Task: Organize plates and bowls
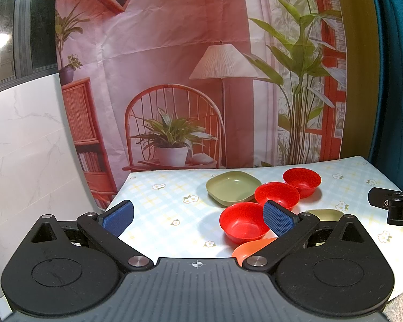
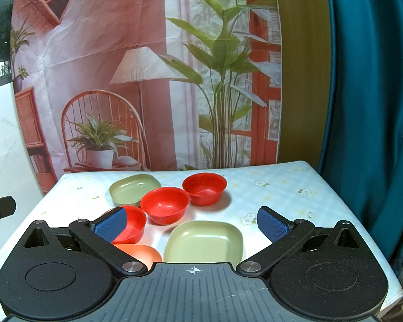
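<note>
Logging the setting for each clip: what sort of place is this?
Probably a staged indoor recording corner, not a real living room: the lamp, chair and plants are printed on a creased fabric backdrop behind a small table with a floral tablecloth, beside a teal curtain.

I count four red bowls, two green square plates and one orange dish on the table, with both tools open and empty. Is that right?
Not quite: there are three red bowls, not four. The right wrist view shows the far red bowl, the middle red bowl and the near red bowl. The rest holds: far green plate, near green plate, orange dish, left tool and right tool open, empty.
</note>
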Demonstrator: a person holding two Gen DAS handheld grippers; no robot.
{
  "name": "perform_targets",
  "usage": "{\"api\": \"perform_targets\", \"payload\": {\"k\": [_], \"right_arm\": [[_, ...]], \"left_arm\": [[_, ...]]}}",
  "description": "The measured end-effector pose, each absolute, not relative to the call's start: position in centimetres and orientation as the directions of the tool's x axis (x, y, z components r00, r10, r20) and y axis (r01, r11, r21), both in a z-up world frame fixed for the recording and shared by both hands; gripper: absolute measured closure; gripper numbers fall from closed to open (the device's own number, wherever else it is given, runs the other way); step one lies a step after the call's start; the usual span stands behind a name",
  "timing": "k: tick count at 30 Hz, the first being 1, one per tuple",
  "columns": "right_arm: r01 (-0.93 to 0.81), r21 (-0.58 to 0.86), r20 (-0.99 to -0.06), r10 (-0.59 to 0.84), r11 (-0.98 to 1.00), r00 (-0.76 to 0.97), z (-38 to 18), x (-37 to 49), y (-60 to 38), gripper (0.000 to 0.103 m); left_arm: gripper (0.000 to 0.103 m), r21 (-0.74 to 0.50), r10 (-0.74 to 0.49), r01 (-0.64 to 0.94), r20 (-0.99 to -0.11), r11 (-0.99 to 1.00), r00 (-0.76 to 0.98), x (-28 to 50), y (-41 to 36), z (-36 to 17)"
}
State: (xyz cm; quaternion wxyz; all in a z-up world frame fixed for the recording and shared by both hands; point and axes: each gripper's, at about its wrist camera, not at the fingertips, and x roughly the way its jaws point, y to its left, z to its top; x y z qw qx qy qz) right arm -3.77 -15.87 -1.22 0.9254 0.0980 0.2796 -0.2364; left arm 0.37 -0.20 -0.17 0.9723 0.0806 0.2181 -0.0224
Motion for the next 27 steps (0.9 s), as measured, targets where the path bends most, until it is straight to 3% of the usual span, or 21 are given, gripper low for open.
{"api": "perform_targets", "payload": {"k": [19, 27], "right_arm": [[0.497, 0.084, -0.572, -0.367, 0.864, 0.734, -1.7, -3.6, -16.4, 0.0], [0.489, 0.148, -0.504, -0.36, 0.86, 0.785, -2.8, -3.3, -18.4, 0.0]], "left_arm": [[0.0, 0.129, 0.002, 0.064, -0.457, 0.99, 0.889, 1.6, 0.2, -0.8], [0.0, 0.185, 0.045, 0.046, -0.461, 0.982, 0.887, 4.4, -0.4, -1.9]]}}
